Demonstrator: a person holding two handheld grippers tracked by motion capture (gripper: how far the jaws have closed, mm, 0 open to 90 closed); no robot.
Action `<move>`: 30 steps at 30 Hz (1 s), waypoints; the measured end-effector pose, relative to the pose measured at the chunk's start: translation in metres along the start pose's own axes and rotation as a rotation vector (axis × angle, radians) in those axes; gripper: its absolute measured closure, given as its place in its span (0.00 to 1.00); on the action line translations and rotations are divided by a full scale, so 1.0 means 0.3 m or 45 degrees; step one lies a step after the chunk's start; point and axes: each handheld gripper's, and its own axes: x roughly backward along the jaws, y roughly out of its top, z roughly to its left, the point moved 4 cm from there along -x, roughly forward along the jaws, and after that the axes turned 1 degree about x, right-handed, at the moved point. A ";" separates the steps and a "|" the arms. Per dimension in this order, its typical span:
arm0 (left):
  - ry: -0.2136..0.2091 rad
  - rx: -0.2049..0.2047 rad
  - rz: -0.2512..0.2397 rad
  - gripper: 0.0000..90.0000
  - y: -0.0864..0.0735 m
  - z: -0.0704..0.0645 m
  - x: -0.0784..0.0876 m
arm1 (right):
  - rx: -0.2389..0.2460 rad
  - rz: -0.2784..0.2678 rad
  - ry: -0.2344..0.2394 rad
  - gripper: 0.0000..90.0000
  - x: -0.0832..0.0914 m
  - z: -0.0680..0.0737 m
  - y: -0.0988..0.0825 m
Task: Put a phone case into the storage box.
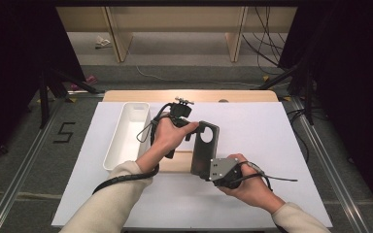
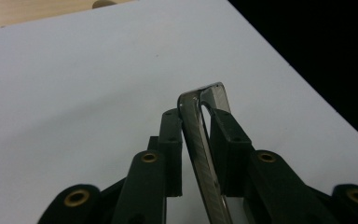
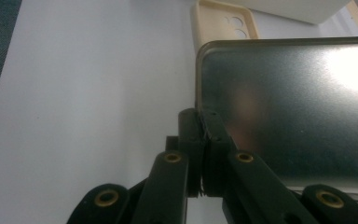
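Both claws, left (image 1: 194, 127) and right (image 1: 212, 171), clench a dark phone case (image 1: 205, 148) mid-frame above the counter (image 1: 272, 145); thin edge grips risk slipping.

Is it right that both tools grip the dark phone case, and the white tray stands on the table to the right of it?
Not quite. Both tools, left tool and right tool, do grip the dark phone case, but the white tray stands on the table to the left of it, as the high view shows.
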 end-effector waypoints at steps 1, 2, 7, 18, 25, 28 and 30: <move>-0.010 -0.008 -0.010 0.85 0.002 -0.009 0.002 | -0.001 0.001 -0.003 0.99 -0.001 -0.001 0.000; -0.014 -0.020 -0.013 0.85 0.004 -0.019 0.004 | 0.003 0.004 -0.010 0.99 -0.003 -0.004 -0.001; -0.011 -0.127 -0.061 0.90 0.013 -0.061 0.013 | -0.038 0.015 -0.023 0.96 -0.007 -0.013 -0.015; 0.044 -0.238 -0.206 0.90 0.030 -0.042 0.064 | -0.259 -0.068 -0.047 0.65 0.017 -0.047 -0.026; 0.049 -0.260 -0.294 0.90 0.033 -0.014 0.113 | -0.381 -0.161 -0.066 0.58 0.056 -0.067 -0.021; 0.047 -0.274 -0.326 0.90 0.034 0.000 0.138 | -0.433 -0.170 -0.090 0.48 0.065 -0.075 -0.034; 0.045 -0.295 -0.352 0.90 0.031 0.013 0.163 | -0.464 -0.172 -0.100 0.42 0.067 -0.078 -0.046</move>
